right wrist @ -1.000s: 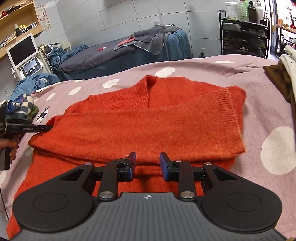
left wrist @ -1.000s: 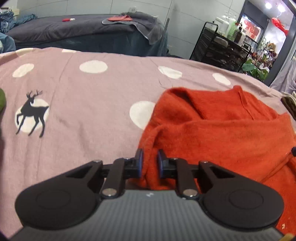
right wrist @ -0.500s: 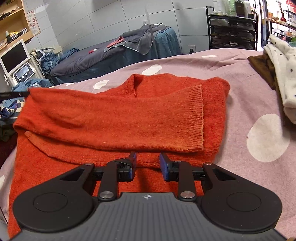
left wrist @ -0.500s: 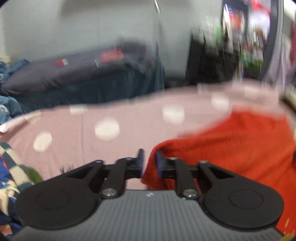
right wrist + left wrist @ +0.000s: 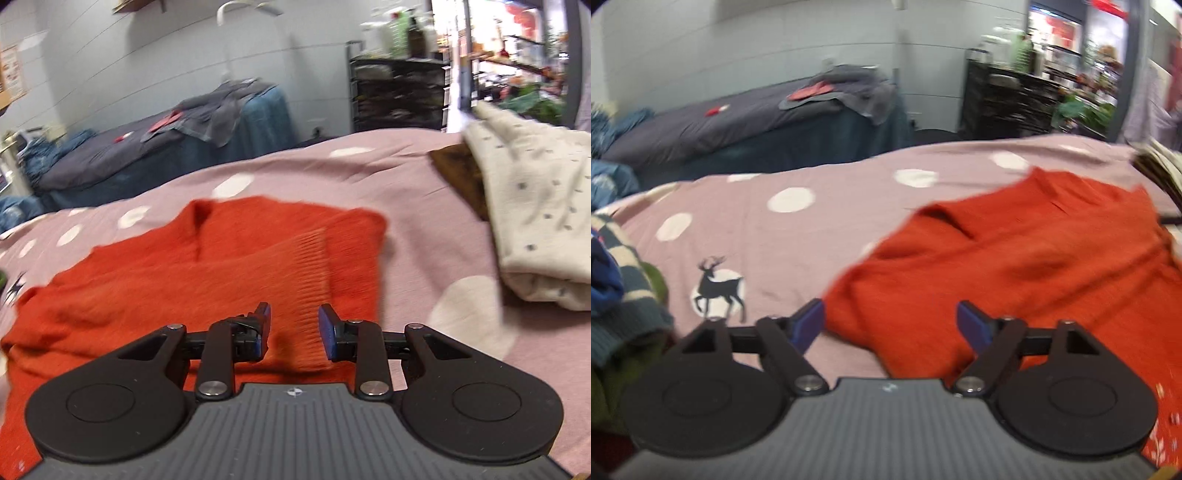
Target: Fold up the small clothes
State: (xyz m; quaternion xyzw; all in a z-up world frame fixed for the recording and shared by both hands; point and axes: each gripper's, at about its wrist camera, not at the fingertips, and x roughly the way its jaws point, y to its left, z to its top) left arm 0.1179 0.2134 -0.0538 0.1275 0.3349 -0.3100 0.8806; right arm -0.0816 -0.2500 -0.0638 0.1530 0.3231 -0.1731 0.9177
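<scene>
Orange knit sweater [image 5: 1015, 266] lies rumpled below the left gripper [image 5: 890, 325], just sprung wide, and the right gripper [image 5: 293, 325], half-parted, both empty.

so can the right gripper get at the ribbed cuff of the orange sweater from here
Probably yes: the right gripper is open right over the ribbed cuff of the orange sweater, with nothing lying between them.

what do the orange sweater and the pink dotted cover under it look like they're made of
Orange sweater: looks like a soft knit, perhaps wool or acrylic; matte, slightly fuzzy, with a ribbed cuff on the folded sleeve.
Pink dotted cover: seems a thin woven fabric, likely cotton; flat, matte, with printed white dots and a deer print. Blur hides the weave.
</scene>
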